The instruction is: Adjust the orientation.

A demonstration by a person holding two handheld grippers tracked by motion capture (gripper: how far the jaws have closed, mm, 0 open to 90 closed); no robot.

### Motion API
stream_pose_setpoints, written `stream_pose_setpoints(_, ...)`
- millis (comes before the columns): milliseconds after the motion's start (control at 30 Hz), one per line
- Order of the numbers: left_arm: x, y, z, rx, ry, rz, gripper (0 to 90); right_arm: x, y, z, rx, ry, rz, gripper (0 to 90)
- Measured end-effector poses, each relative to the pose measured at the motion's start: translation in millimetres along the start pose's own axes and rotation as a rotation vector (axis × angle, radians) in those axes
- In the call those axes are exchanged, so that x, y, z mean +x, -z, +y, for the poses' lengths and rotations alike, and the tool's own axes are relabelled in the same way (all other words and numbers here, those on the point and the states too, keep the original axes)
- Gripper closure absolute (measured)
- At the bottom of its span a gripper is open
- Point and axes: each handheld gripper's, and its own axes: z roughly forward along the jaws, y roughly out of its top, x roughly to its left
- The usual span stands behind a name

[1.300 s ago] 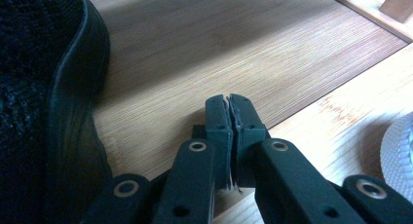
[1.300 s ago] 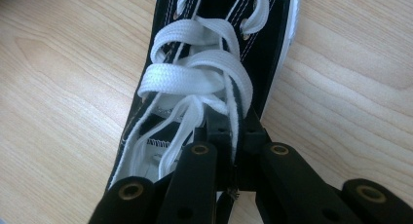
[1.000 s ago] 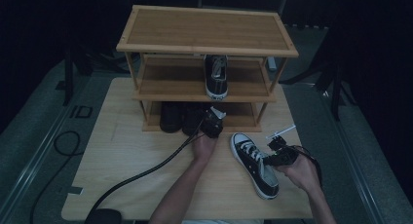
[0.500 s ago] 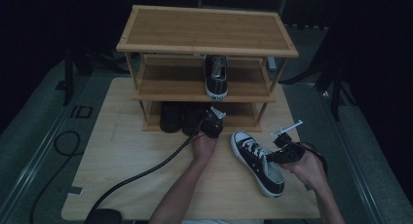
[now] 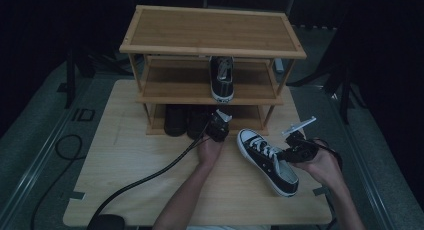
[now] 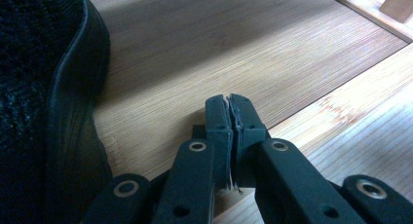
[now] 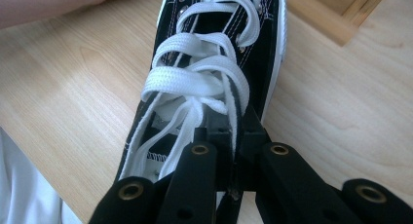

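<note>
Pinching the collar of the black sneaker (image 7: 214,63) in your right fingers (image 7: 234,141), you have its laces just ahead of them and its sole over the bench (image 5: 150,180). Your left fingers (image 6: 233,121) are clenched on nothing beside the dark shoes (image 5: 187,121) on the bottom shelf. One sneaker (image 5: 222,77) is racked; this one is left.

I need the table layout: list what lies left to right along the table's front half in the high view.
Black cable → left hand-held gripper → black sneaker with white laces → right hand-held gripper, shut on that sneaker.
</note>
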Motion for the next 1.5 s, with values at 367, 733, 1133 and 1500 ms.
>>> stream_pose_setpoints(367,0.0,0.0,0.0,0.000,0.000,0.000,87.8,-1.0,14.7,11.2,-0.026,0.062,0.000,88.4)
stream_pose_setpoints(733,0.0,0.0,0.0,0.001,0.000,0.000,87.8,2.0,25.4,22.1,-0.036,0.103,-0.007,88.3)
stream_pose_setpoints(1133,0.1,0.0,0.0,0.001,0.000,0.000,87.8,2.9,37.3,32.8,-0.044,0.155,0.010,88.3)
stream_pose_setpoints(1500,0.0,0.0,0.0,0.001,0.000,0.001,87.8,3.1,44.3,41.1,-0.044,0.200,0.015,88.3)
